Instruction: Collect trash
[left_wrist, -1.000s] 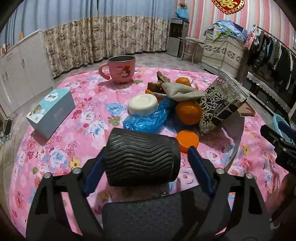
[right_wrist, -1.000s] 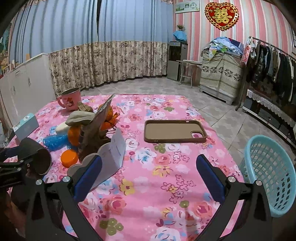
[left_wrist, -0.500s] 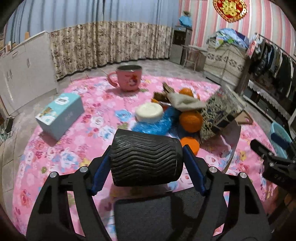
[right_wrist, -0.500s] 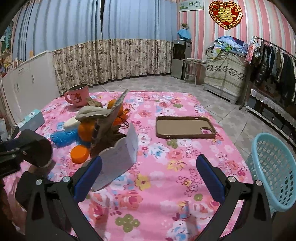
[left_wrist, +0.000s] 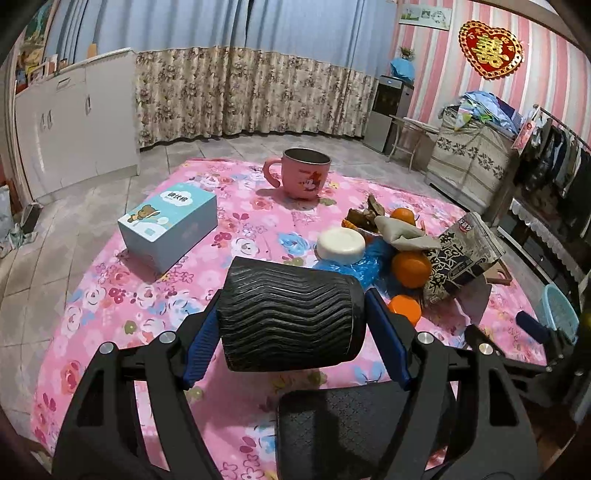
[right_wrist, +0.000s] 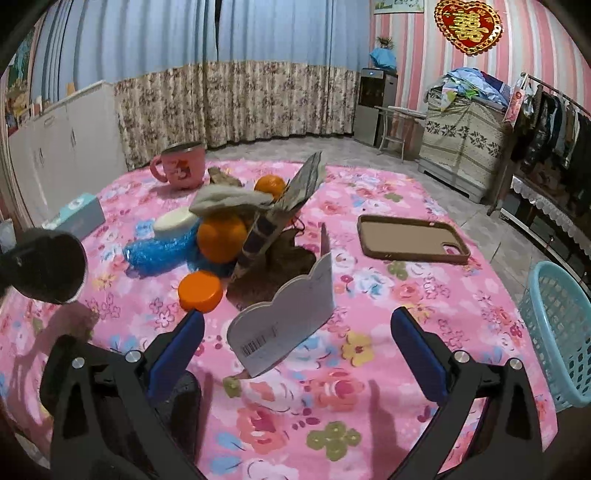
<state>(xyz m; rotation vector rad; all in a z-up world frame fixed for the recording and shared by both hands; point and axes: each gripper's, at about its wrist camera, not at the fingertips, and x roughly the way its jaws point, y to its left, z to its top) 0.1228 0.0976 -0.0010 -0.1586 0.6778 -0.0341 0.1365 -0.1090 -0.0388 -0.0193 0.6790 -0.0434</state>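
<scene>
Centre of left wrist frame: left hand-held gripper (left_wrist: 291, 325) clenched on black ribbed paper cup (left_wrist: 288, 314), lying sideways above pink floral bench (left_wrist: 110, 295). Lower centre of right wrist frame: right hand-held gripper (right_wrist: 295, 350) released, empty, near white cloud-shaped card (right_wrist: 288, 328). Right edge: light blue plastic basket (right_wrist: 557, 332).

Pink-striped wall (left_wrist: 424, 48) w/ red heart ornament (left_wrist: 490, 48), blue curtains (left_wrist: 207, 26), white cabinets (left_wrist: 74, 122), tiled floor (left_wrist: 236, 147), clothes rack (right_wrist: 554, 125).
</scene>
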